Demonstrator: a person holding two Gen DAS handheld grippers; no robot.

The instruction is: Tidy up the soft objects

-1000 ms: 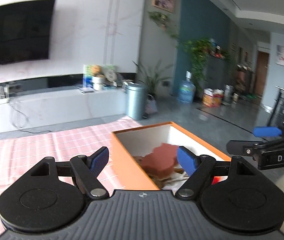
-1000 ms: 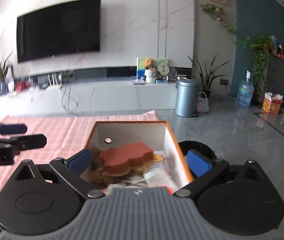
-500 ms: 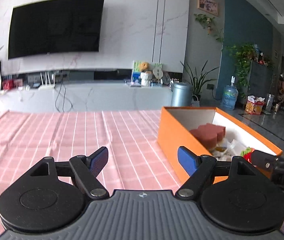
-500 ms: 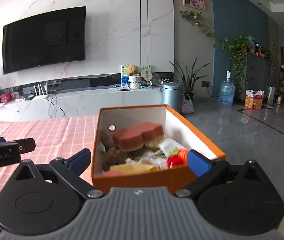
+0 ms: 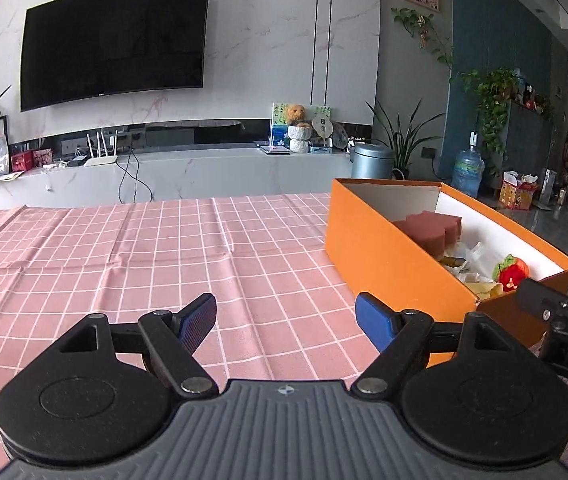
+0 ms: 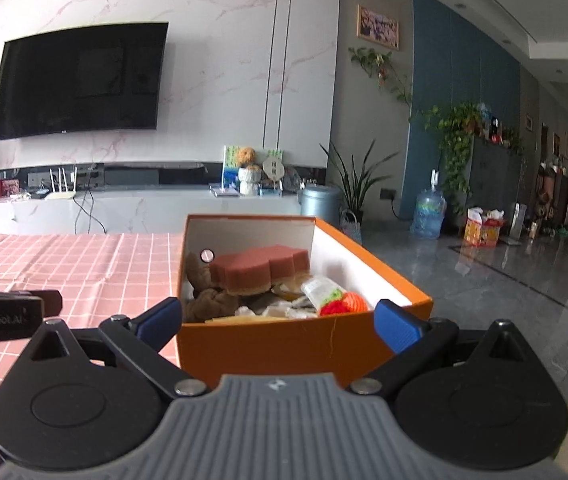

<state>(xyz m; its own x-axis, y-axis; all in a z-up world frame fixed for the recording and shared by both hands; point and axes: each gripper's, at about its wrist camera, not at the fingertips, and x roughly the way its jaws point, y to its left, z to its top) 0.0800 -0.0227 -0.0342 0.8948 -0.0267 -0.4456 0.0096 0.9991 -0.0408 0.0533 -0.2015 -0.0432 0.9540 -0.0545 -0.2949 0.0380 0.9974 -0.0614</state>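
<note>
Left hand-held gripper [image 5: 286,318] at lower centre of its view, blue pads spread, nothing between them, hovering over pink checked cloth on the worktop [image 5: 132,264]. Right hand-held gripper [image 6: 278,320] at lower centre of its view, pads spread wide either side of the near end of the orange cardboard box [image 6: 284,344], not pinching.

Box sits at right of the worktop, open top. Inside, near to far: red-and-orange knitted toy [image 6: 344,304], clear crinkly wrapper [image 6: 318,286], brown plush toy [image 6: 204,296], reddish-brown flower-shaped sponge [image 6: 260,268] on top toward the back.

Sponge likely light, squashy, not slippery; pinch it across its thick side edges. Plush limp; grab the body.
</note>
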